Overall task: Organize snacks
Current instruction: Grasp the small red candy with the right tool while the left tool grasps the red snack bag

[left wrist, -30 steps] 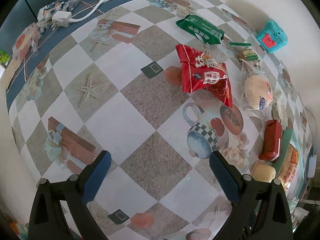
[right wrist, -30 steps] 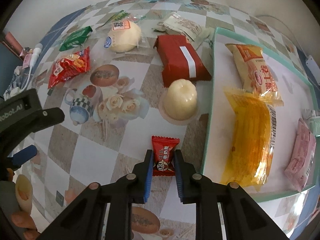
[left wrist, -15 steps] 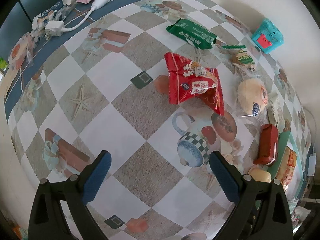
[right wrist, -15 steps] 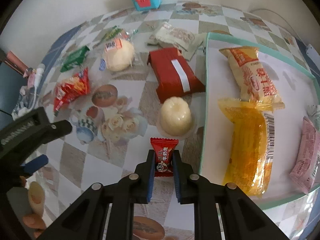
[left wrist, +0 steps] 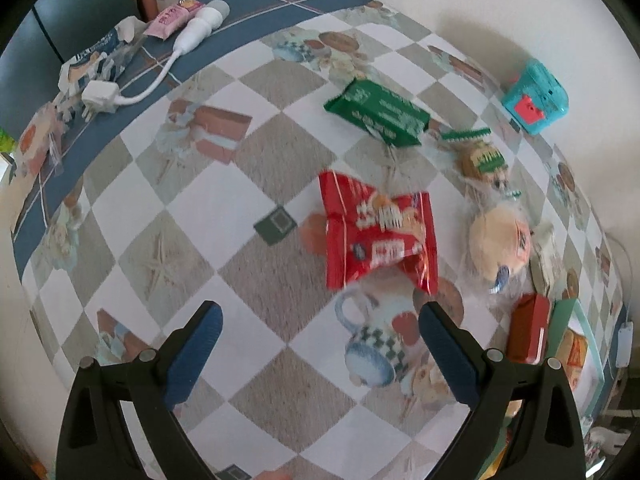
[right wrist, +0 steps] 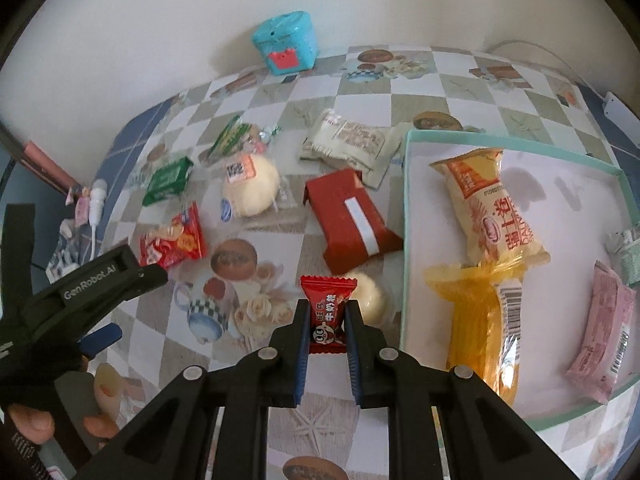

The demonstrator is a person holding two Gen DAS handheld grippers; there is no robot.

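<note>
My right gripper [right wrist: 327, 312] is shut on a small red candy packet [right wrist: 327, 312] and holds it above the table, just left of the teal-rimmed tray [right wrist: 404, 240]. The tray holds an orange snack bag [right wrist: 490, 208], a yellow packet [right wrist: 480, 324] and a pink bar [right wrist: 604, 332]. My left gripper [left wrist: 318, 320] is open and empty over the tablecloth, with a red snack bag [left wrist: 376, 232] just ahead of its fingers. The red bag also shows in the right wrist view [right wrist: 174, 238].
Loose on the table: a green packet [left wrist: 376, 114], a round bun in wrap [left wrist: 500, 240], a red box [right wrist: 350, 220], a white packet [right wrist: 354, 144], a pale jelly cup [right wrist: 370, 296]. A teal toy box [right wrist: 286, 42] stands by the wall. A charger and cable [left wrist: 120, 92] lie far left.
My right gripper has lifted the red candy packet off the table and tilted up. My left gripper has moved forward toward the red snack bag, still open.
</note>
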